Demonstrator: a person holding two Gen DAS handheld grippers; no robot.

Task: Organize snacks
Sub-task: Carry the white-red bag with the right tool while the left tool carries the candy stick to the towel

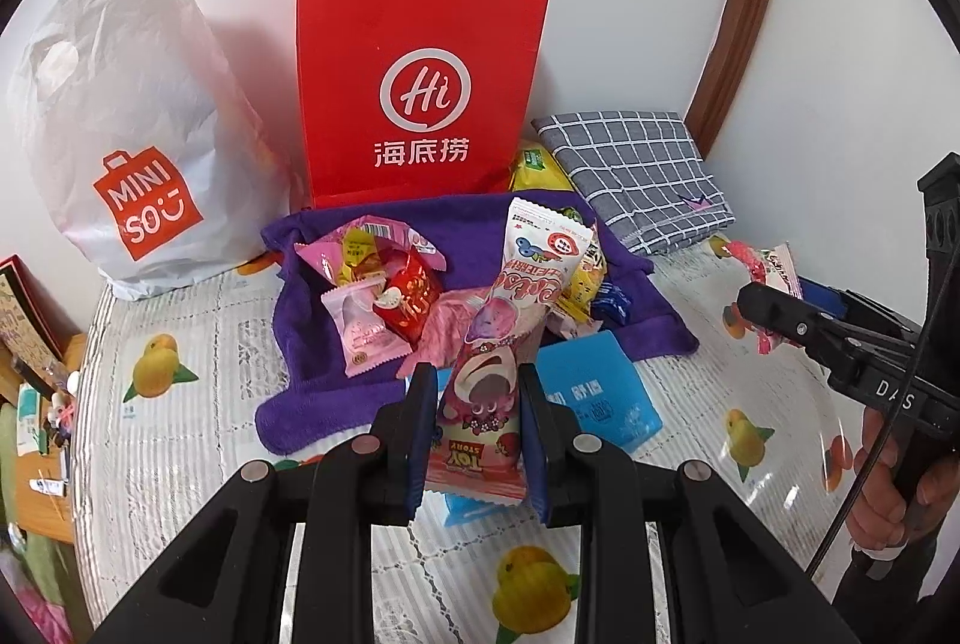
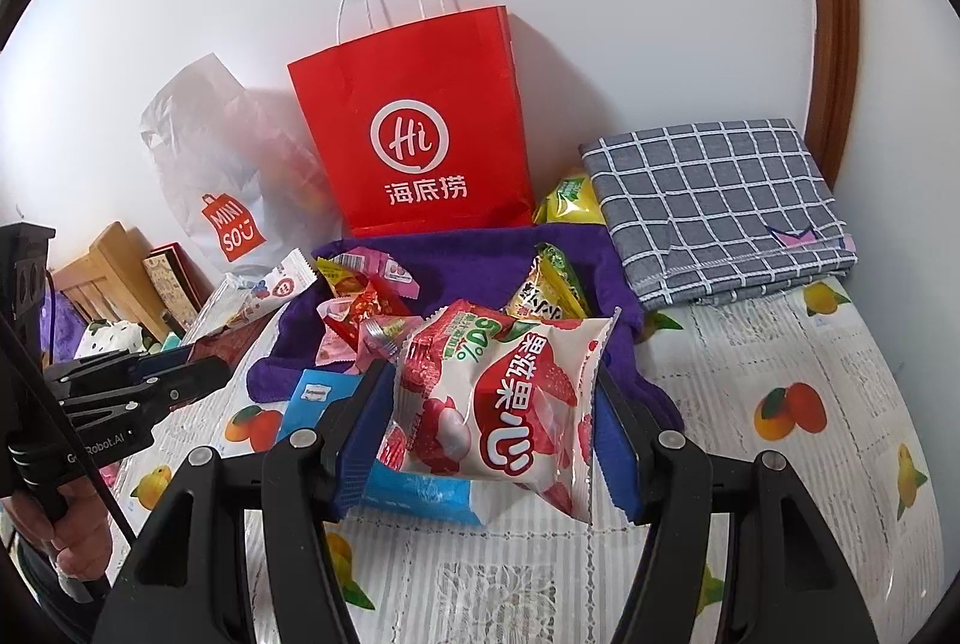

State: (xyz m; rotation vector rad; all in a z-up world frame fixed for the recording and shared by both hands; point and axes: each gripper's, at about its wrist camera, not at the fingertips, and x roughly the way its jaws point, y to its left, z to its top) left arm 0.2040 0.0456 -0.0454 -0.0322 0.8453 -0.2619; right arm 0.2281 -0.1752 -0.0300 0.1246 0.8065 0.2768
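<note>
My left gripper [image 1: 477, 425] is shut on a long pink Toy Story snack packet [image 1: 510, 338] and holds it upright above the table. My right gripper [image 2: 489, 407] is shut on a puffy red-and-white strawberry candy bag [image 2: 504, 404]. It also shows at the right of the left wrist view [image 1: 774, 284]. A pile of small snacks [image 1: 384, 308] lies on a purple towel [image 1: 336, 404], also in the right wrist view [image 2: 456, 260]. A red paper Hi bag [image 1: 420, 80] stands behind it, open at the top [image 2: 420, 104].
A white Miniso plastic bag [image 1: 120, 134] stands left of the red bag. A folded grey checked cloth [image 2: 720, 200] lies at the back right, a yellow packet [image 2: 567, 200] beside it. A blue packet [image 1: 600, 398] lies at the towel's front. The table edge runs along the left.
</note>
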